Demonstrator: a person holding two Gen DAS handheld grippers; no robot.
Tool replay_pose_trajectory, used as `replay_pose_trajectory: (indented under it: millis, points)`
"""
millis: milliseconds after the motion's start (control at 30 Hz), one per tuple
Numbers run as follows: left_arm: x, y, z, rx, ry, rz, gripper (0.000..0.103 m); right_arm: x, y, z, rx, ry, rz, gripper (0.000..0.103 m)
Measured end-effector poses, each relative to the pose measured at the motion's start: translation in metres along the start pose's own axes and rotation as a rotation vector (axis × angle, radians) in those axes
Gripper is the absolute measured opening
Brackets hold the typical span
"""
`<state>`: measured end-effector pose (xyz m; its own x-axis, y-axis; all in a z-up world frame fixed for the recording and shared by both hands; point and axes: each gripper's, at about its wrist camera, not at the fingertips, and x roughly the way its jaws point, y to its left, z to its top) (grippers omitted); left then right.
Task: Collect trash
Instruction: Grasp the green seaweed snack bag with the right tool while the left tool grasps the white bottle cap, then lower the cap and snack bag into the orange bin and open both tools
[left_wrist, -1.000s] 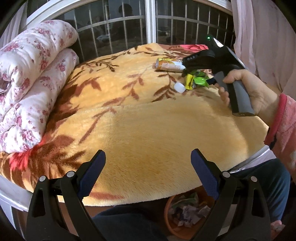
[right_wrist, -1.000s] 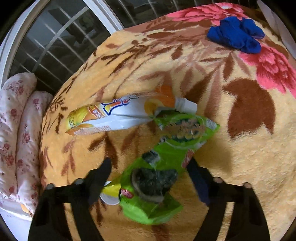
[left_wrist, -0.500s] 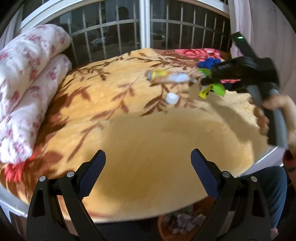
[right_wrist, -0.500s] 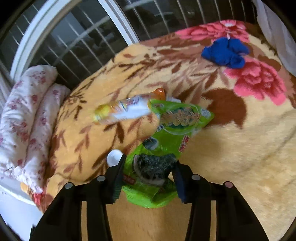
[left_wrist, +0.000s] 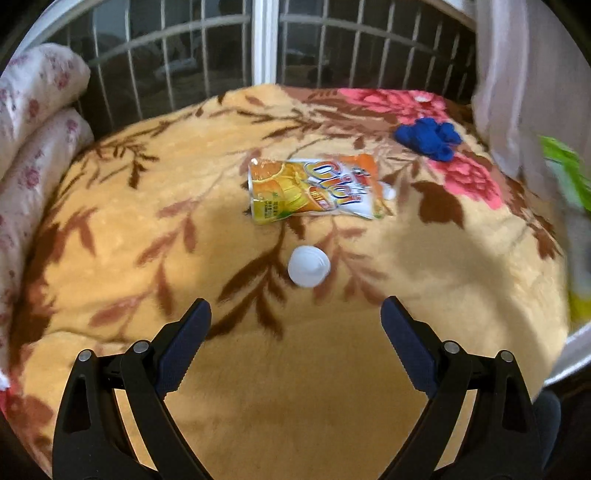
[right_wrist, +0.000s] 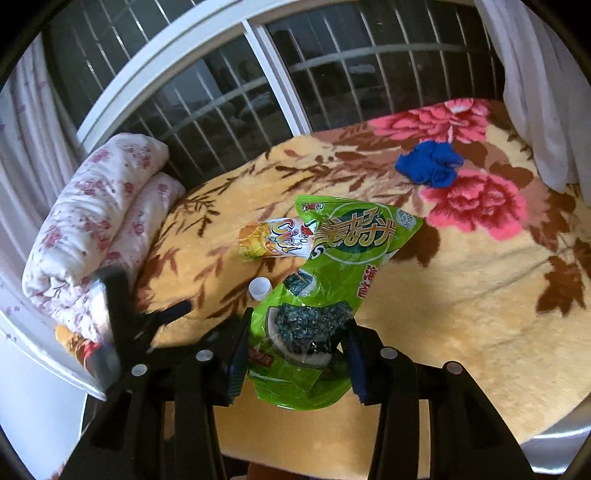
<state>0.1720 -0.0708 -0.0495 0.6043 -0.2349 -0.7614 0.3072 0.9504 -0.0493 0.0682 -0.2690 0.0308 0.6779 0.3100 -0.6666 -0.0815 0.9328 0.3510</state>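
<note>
My right gripper (right_wrist: 295, 354) is shut on a green seaweed snack bag (right_wrist: 332, 280) and holds it up above the blanket. That bag shows as a green blur (left_wrist: 565, 166) at the right edge of the left wrist view. An orange juice pouch (left_wrist: 314, 190) lies flat on the blanket, with a white cap (left_wrist: 308, 266) just in front of it. My left gripper (left_wrist: 295, 332) hangs open a short way before the cap, with nothing between its fingers. In the right wrist view the pouch (right_wrist: 273, 242) and cap (right_wrist: 259, 288) lie behind the bag.
A yellow flowered blanket (left_wrist: 295, 387) covers the bed. A rolled floral quilt (left_wrist: 33, 129) lies at the left, a blue cloth (left_wrist: 428, 138) at the far right. A barred window (right_wrist: 229, 92) and a pale curtain (right_wrist: 535, 92) stand behind.
My right gripper closed on the green bag and lifted it off the blanket. The left gripper moved forward over the bed toward the cap and pouch.
</note>
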Motion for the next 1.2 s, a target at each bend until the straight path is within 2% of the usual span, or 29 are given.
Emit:
replay_pose_trajectory:
  millis: [267, 433, 500, 567, 633, 733, 1000, 1200]
  points:
    - [0.046, -0.008, 0.022, -0.015, 0.061, 0.059, 0.091, -0.019, -0.005, -0.011, -0.045, -0.025, 0.000, 0.045]
    - [0.057, -0.008, 0.028, -0.033, 0.075, 0.080, 0.090, -0.019, -0.008, -0.012, -0.048, -0.027, 0.005, 0.045]
    - [0.062, -0.007, 0.030, -0.039, 0.096, 0.093, 0.082, -0.020, -0.009, -0.012, -0.044, -0.027, 0.006, 0.045]
    - [0.068, -0.005, 0.030, -0.047, 0.129, 0.100, 0.058, -0.020, -0.009, -0.013, -0.047, -0.031, 0.001, 0.045]
    - [0.069, -0.002, 0.029, -0.059, 0.136, 0.102, 0.053, -0.020, -0.008, -0.013, -0.051, -0.031, 0.000, 0.045]
    - [0.066, -0.001, 0.029, -0.062, 0.132, 0.088, 0.032, -0.021, -0.007, -0.014, -0.057, -0.035, -0.012, 0.045]
    - [0.047, -0.004, 0.021, -0.022, 0.116, 0.075, 0.032, -0.022, -0.006, -0.016, -0.056, -0.034, -0.009, 0.045]
    - [0.006, -0.004, 0.006, 0.002, 0.071, 0.056, 0.032, -0.026, 0.001, -0.026, -0.080, -0.032, -0.007, 0.045]
